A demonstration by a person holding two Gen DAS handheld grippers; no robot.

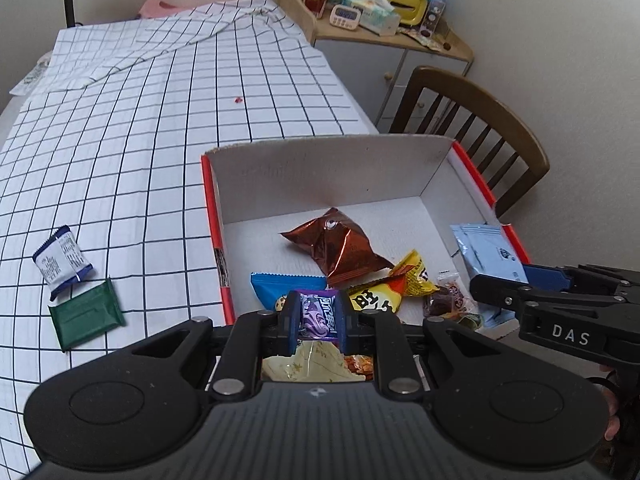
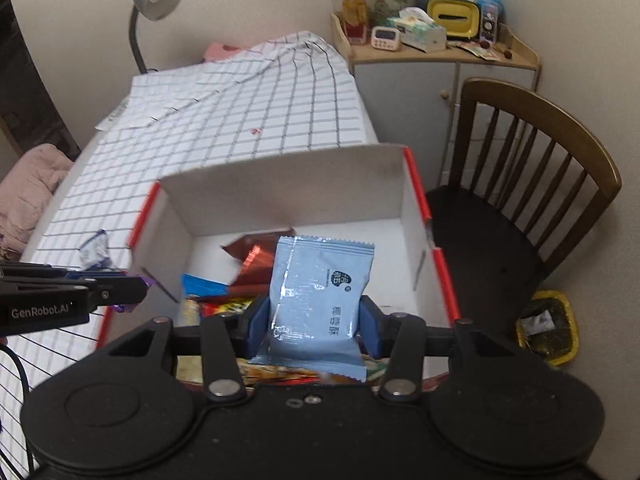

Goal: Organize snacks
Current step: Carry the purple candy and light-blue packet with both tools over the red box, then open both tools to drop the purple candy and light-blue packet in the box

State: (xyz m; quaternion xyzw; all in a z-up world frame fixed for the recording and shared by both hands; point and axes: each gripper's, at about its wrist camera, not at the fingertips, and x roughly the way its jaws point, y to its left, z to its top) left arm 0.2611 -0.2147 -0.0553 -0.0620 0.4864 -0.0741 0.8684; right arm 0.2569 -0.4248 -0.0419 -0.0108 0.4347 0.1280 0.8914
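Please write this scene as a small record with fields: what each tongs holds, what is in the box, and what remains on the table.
left tongs: shut on purple packet, over the near end of the box
right tongs: shut on light blue packet, over the box
box: open, holds brown foil bag, yellow packet, blue packet
table: green packet and white-and-blue packet lie left of the box

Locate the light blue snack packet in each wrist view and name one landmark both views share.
Left wrist: light blue snack packet at right, over the box's right edge, held by the right gripper.
Right wrist: centre foreground, upright between the blue fingers.
Shared landmark: the red-edged cardboard box.
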